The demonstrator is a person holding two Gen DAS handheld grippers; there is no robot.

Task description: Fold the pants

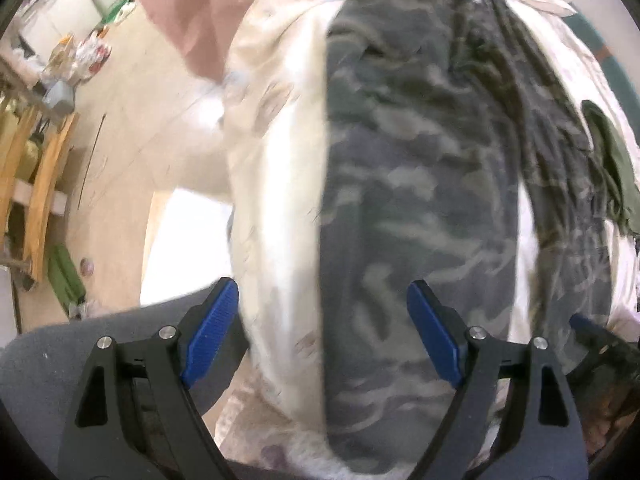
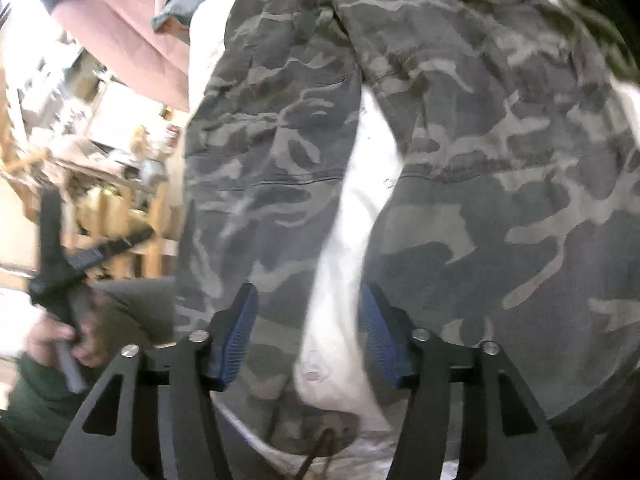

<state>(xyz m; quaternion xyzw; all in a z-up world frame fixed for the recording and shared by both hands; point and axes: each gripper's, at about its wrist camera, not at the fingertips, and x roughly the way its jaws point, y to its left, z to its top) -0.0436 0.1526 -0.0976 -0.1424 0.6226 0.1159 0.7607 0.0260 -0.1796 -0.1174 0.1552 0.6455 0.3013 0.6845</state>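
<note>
Grey-green camouflage pants (image 1: 420, 160) lie spread flat on a white sheet (image 1: 280, 200), their two legs running toward me. My left gripper (image 1: 322, 292) hovers open over the outer edge of one leg, with nothing between its blue pads. In the right wrist view the pants (image 2: 280, 140) show both legs with a strip of white sheet (image 2: 348, 240) between them. My right gripper (image 2: 309, 300) stands open above that strip, near the hem ends, and its pads press on nothing. A hand holds the left gripper (image 2: 60, 272) at the left edge of that view.
A pink cloth (image 1: 188, 12) hangs past the sheet's far left corner. An olive garment (image 1: 612, 168) lies at the sheet's right. Wooden shelving (image 1: 40, 168) and clutter stand on the tiled floor to the left. A denim piece (image 2: 180, 12) lies beside the waistband.
</note>
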